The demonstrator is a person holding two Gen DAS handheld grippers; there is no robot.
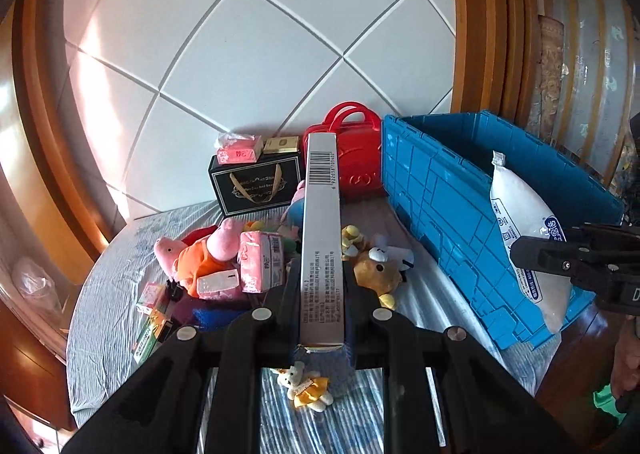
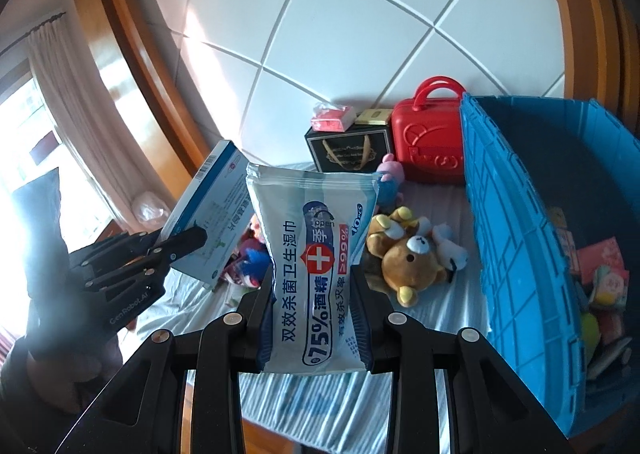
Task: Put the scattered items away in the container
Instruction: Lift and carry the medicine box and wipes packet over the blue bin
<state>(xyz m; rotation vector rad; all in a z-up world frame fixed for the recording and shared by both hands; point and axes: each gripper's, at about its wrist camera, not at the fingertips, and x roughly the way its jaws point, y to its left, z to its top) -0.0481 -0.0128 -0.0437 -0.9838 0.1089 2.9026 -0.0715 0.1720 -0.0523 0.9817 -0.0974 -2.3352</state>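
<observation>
Left gripper (image 1: 322,294) clamped the long silver cardboard box (image 1: 322,238); right gripper (image 2: 314,318) pinched the soft white wipes pack (image 2: 316,254). Best clear the blue plastic crate's (image 2: 516,230) rim on their right before releasing.

White tiled wall (image 1: 256,54) with grey grout behind bed, wood trim (image 1: 480,26) framing it both sides. Striped blue-grey bedsheet (image 1: 116,266) under everything. Curtain (image 2: 68,94) and bright window (image 2: 16,142) far left in right wrist view, clear plastic bag (image 2: 150,208) by the trim
</observation>
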